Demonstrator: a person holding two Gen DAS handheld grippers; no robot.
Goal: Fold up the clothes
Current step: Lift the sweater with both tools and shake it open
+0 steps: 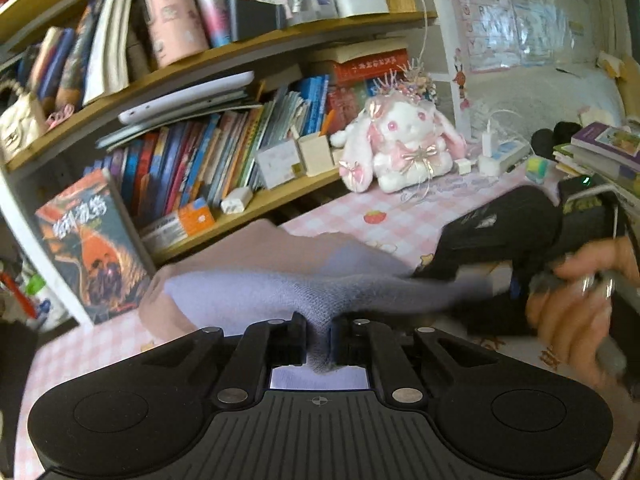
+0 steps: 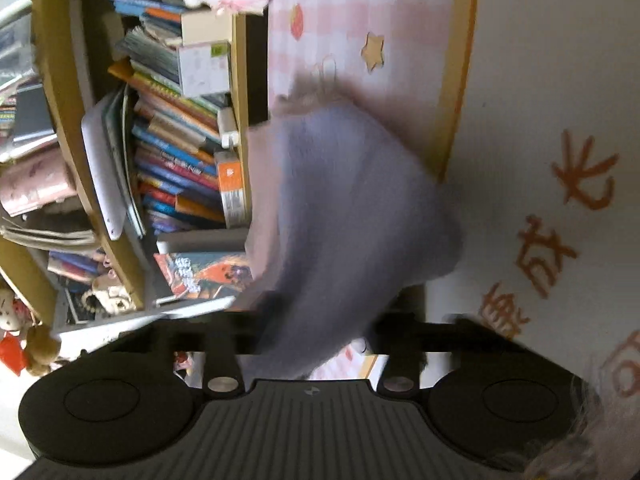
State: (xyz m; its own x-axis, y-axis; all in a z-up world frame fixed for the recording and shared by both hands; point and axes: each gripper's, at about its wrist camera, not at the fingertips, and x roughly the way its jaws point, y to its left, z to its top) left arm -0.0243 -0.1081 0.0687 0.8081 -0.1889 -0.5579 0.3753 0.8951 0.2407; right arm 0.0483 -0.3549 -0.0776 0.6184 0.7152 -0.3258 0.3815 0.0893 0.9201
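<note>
A lavender knit garment (image 1: 280, 288) with a pinkish part hangs stretched above the pink checked tablecloth (image 1: 400, 208). My left gripper (image 1: 319, 340) is shut on a bunched fold of it. My right gripper (image 1: 452, 276) shows in the left wrist view at the right, held by a hand, with its tip at the garment's other end. In the right wrist view, rolled sideways and blurred, the garment (image 2: 344, 208) drapes across my right gripper (image 2: 316, 344). The fingers (image 2: 412, 330) look spread wide apart with cloth between them; whether they hold it is unclear.
A bookshelf (image 1: 192, 168) full of books stands along the table's far left. A standing book (image 1: 94, 248) leans at its near end. A white and pink plush rabbit (image 1: 400, 144), a power strip (image 1: 504, 152) and a stack of books (image 1: 600, 152) sit at the back right.
</note>
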